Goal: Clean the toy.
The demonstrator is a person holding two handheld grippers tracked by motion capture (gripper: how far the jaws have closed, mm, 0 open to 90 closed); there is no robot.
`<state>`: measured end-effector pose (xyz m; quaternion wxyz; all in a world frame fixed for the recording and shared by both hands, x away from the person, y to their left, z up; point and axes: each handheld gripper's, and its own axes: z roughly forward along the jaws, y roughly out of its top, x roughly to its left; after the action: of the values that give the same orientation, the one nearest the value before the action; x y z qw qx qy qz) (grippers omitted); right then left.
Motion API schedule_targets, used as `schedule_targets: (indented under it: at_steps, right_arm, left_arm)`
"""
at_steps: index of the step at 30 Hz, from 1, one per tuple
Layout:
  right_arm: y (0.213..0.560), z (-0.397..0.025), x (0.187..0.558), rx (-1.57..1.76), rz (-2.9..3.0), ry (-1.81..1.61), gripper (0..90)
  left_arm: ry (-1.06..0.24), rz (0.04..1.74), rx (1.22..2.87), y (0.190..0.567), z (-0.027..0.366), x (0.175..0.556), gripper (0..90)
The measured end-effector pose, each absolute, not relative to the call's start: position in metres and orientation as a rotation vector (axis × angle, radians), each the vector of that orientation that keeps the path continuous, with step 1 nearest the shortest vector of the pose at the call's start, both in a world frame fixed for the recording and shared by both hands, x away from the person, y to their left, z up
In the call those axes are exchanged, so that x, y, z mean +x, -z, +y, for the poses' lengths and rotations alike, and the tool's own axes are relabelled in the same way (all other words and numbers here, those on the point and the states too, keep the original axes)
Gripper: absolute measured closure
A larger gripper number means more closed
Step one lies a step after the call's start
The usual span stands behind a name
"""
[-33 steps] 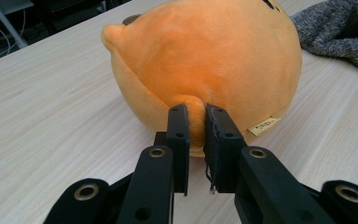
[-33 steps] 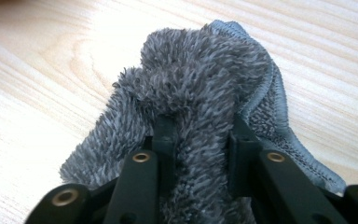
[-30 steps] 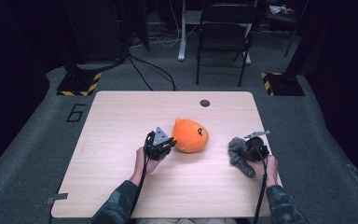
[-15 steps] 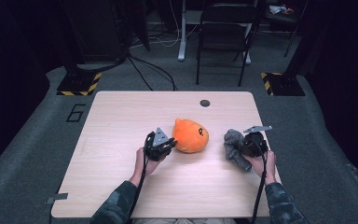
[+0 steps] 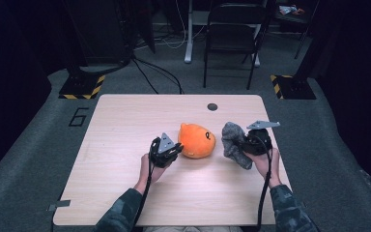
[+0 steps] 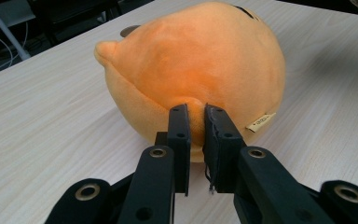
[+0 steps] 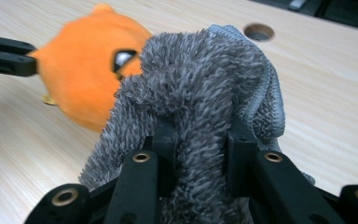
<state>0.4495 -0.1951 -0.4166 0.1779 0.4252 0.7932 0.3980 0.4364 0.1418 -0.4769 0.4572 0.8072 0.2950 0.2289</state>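
Observation:
An orange round plush toy point(image 5: 196, 140) lies on the wooden table point(image 5: 125, 125) near its middle. My left gripper point(image 5: 174, 150) sits at the toy's left side, shut on a small bump of the plush toy point(image 6: 193, 109). My right gripper point(image 5: 239, 142) is to the right of the toy, shut on a grey fuzzy cloth point(image 5: 233, 140). In the right gripper view the grey cloth point(image 7: 200, 93) bunches between the jaws and covers part of the plush toy point(image 7: 84, 70), whose eye shows beside it.
A round cable hole point(image 5: 212, 107) sits near the table's far edge. A black chair point(image 5: 232, 34) stands beyond the table, with cables on the floor. Yellow-black striped bases point(image 5: 82, 87) flank the far corners.
My right gripper has carried the grey cloth left and slightly away from the person, toward the orange toy. The left gripper and the toy have stayed in place.

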Motion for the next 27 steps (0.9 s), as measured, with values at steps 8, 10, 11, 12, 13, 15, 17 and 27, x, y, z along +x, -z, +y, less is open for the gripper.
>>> schedule_targets:
  at_steps: [8, 10, 11, 12, 13, 15, 17, 27]
  right_arm:
    - [0.406, -0.157, 0.452, 1.101, 2.300, -1.130, 70.4]
    - [0.405, -0.145, 0.454, 1.080, 2.325, -1.122, 70.4]
    - [0.405, -0.145, 0.454, 1.080, 2.325, -1.122, 70.4]
    - [0.405, -0.142, 0.455, 1.063, 2.333, -1.119, 70.4]
    - [0.404, -0.139, 0.456, 1.052, 2.346, -1.120, 70.4]
    - [0.402, -0.132, 0.458, 1.034, 2.360, -1.116, 70.3]
    - [0.399, -0.127, 0.459, 1.019, 2.364, -1.120, 70.3]
    - [0.395, -0.095, 0.469, 0.916, 2.410, -1.141, 70.2]
  left_arm:
    - [-0.566, 0.721, 1.986, 0.476, 0.141, 0.438, 81.1]
    - [-0.565, 0.718, 1.982, 0.476, 0.141, 0.438, 81.1]
    - [-0.565, 0.718, 1.982, 0.476, 0.141, 0.438, 81.1]
    - [-0.561, 0.719, 1.980, 0.475, 0.140, 0.438, 81.1]
    - [-0.558, 0.717, 1.982, 0.475, 0.140, 0.438, 81.2]
    - [-0.555, 0.714, 1.985, 0.475, 0.140, 0.437, 81.2]
    - [-0.556, 0.708, 1.987, 0.474, 0.139, 0.437, 81.3]
    - [-0.553, 0.714, 1.980, 0.475, 0.139, 0.436, 81.2]
